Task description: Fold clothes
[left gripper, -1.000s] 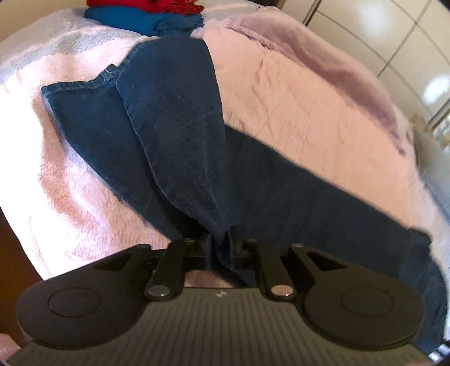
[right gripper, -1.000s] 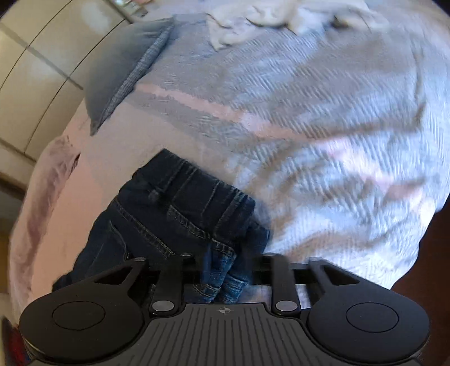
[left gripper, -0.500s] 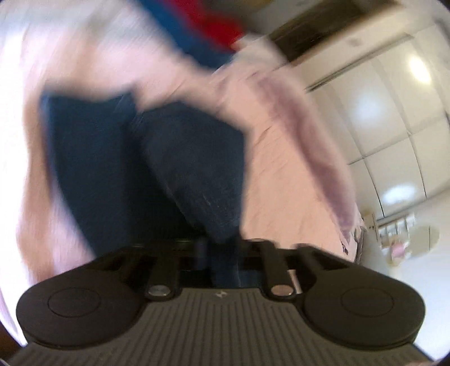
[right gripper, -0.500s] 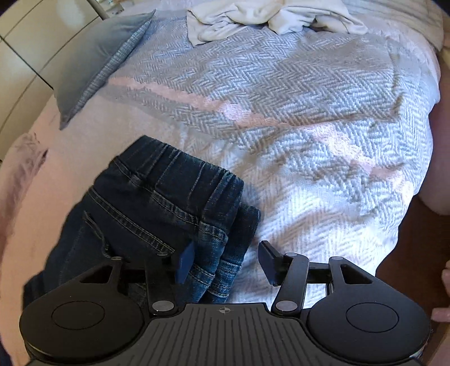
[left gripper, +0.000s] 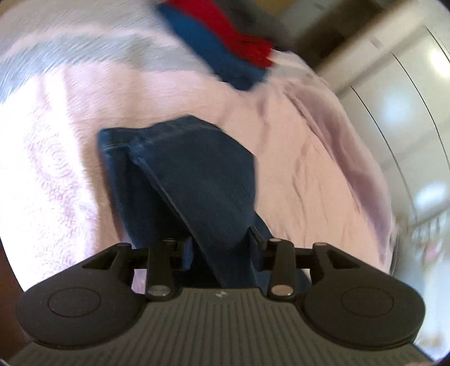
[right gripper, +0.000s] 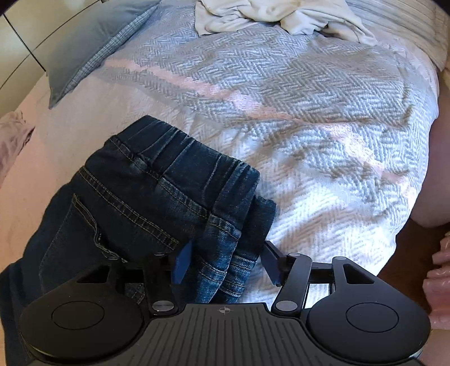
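— Where are the jeans (right gripper: 157,197)?

— On the bed (right gripper: 309,118). The waistband end lies right ahead of the right tool (right gripper: 226,260), which stands wide open, the folded denim edge between its fingers with neither pad pressing it. The leg end reaches the left tool (left gripper: 222,245), whose jaws are parted with the denim (left gripper: 202,180) passing between them; that view is blurred, so I cannot tell whether they clamp it.

— What is around them?

— Ahead of the right tool, a grey-white herringbone blanket (right gripper: 323,93), and beyond it a heap of pale clothing (right gripper: 281,14). Far ahead to its left, a blue-grey pillow (right gripper: 90,48). At its right edge, fingertips of a hand (right gripper: 438,284). Under the left tool's denim, a pink blanket (left gripper: 295,157); far ahead, a red garment (left gripper: 233,36) on a blue garment (left gripper: 213,59).

— Any writing?

— No readable words; only a small mark on each tool's body.
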`<state>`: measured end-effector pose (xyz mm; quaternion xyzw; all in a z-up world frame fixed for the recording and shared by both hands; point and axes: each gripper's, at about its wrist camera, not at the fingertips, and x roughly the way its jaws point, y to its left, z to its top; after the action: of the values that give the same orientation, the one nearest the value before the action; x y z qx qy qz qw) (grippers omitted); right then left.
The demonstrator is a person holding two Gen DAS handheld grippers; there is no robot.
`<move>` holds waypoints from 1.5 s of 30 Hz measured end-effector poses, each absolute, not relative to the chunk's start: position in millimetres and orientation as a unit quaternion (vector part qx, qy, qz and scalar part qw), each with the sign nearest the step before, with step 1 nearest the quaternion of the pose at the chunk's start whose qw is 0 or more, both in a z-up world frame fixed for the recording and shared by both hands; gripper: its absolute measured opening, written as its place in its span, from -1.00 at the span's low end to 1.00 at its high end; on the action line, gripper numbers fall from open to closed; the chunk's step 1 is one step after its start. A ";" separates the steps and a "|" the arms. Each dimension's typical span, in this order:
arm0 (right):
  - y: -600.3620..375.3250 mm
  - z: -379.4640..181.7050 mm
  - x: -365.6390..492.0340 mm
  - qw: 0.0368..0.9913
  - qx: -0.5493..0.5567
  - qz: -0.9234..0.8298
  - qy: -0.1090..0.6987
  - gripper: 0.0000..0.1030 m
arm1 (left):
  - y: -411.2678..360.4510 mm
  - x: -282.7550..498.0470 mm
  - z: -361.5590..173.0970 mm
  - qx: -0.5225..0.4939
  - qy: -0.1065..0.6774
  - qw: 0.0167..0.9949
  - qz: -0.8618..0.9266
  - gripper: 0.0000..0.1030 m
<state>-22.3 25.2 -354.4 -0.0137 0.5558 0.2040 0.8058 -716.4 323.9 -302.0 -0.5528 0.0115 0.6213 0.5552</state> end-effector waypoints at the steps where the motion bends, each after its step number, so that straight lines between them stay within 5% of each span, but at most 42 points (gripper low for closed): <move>1: 25.1 -355.1 -22.8 0.807 -0.011 0.201 0.556 0.14 | 324.0 -721.0 -302.0 -0.555 -0.003 0.545 0.628 -0.35; 2: 24.7 -355.7 -23.1 0.807 -0.008 0.199 0.556 0.14 | 324.1 -725.7 -302.1 -0.557 -0.017 0.535 0.635 -0.59; 4: 23.8 -356.2 -22.8 0.806 -0.006 0.200 0.557 0.15 | 324.2 -727.1 -293.3 -0.536 -0.021 0.534 0.653 -0.79; 10: 22.2 -357.8 -18.5 0.801 -0.008 0.208 0.561 0.20 | 322.1 -695.6 -260.4 -0.362 0.145 0.560 0.731 -0.43; 21: 22.8 -347.7 -12.7 0.794 -0.050 0.246 0.553 0.21 | 325.3 -710.1 -257.8 -0.273 0.228 0.425 0.833 -0.44; 29: 27.6 -306.3 -26.0 0.826 -0.161 0.308 0.444 0.21 | 318.7 -602.1 -221.7 -0.314 0.303 0.616 0.655 -0.46; 36: 34.0 -288.5 11.4 0.793 -0.119 0.382 0.458 0.21 | 335.9 -435.4 -222.1 -0.333 0.350 0.769 0.418 -0.47; 45: 63.4 -295.3 27.5 0.783 -0.135 0.393 0.462 0.21 | 390.4 -301.7 -257.5 -0.317 0.398 0.827 0.239 -0.46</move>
<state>27.5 63.4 -295.3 -0.1347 0.4623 0.3931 0.7834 -301.7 390.4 -257.5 -0.3170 0.3976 0.2390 0.8272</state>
